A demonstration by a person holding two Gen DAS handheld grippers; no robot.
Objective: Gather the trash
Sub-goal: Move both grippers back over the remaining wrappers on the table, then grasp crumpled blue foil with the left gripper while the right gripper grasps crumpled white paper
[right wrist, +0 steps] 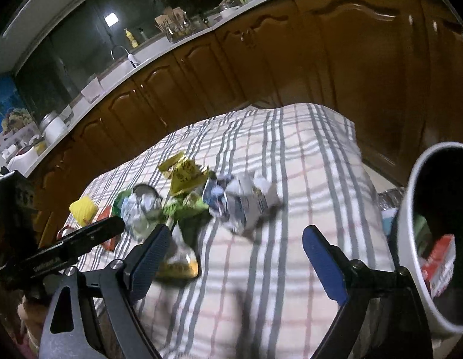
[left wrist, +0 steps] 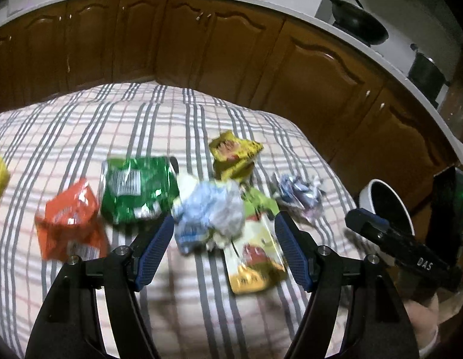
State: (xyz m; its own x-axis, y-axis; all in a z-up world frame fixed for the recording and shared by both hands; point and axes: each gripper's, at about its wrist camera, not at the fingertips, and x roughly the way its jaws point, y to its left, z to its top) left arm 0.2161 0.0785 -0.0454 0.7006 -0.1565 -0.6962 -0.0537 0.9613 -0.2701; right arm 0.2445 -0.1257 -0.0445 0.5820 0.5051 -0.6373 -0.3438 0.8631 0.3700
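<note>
From the left wrist view, the left tool [left wrist: 224, 233] hangs with its jaws apart over a checked cloth [left wrist: 81, 125] that covers the bench, and nothing is pressed between its blue pads. A crumpled white and blue wrapper [left wrist: 207, 209] lies just ahead of the tips, partly over a yellow and green packet [left wrist: 255, 257] that lies between the fingers. A green packet [left wrist: 135, 188] lies to the left of them, with an orange packet [left wrist: 71, 224] beside it nearer the cloth's left edge. A crumpled yellow packet [left wrist: 234, 157] sits further back, and a crumpled silvery wrapper [left wrist: 300, 197] lies to the right. A white bin [left wrist: 367, 197] stands off the cloth's right edge, with the right tool [left wrist: 402, 239] in front of it. From the right wrist view, the right tool [right wrist: 234, 245] is wide open and empty above bare cloth. The litter lies in a blurred cluster ahead and to the left, toward the middle of the cloth. The bin stands close at the right, with a red and white carton [right wrist: 439, 257] inside it. The left tool reaches in from the left edge.
</note>
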